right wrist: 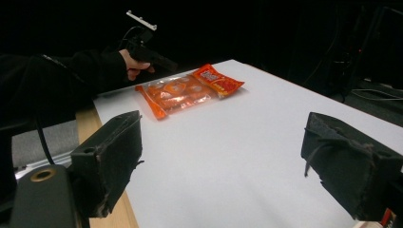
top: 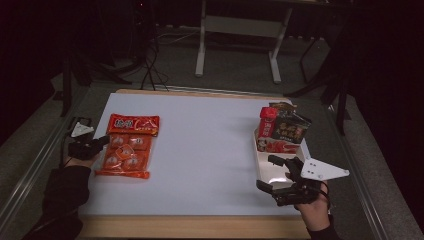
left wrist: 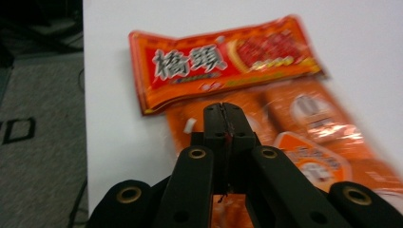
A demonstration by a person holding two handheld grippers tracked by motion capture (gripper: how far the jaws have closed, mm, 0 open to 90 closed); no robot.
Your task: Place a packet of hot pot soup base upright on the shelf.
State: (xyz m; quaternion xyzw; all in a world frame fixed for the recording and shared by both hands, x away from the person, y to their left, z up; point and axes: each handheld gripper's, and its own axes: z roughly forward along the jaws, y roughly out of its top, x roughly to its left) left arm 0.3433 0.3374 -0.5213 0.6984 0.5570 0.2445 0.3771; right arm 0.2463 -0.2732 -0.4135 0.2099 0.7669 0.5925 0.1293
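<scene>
High view: left tongs (top: 102, 142) sit closed at the orange snack pack (top: 128, 145) by the surface's (top: 200, 150) left edge, nothing visibly gripped. Right tongs (top: 274, 174) gape open, empty, near the right edge.

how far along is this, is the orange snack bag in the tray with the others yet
Not yet. Done: several packets already stand in the white tray at the right. In hand: the left gripper, jaws shut, is at the orange snack bag; whether it pinches the edge is unclear. Left: carrying the bag to the tray, beside which the open right gripper waits.
</scene>
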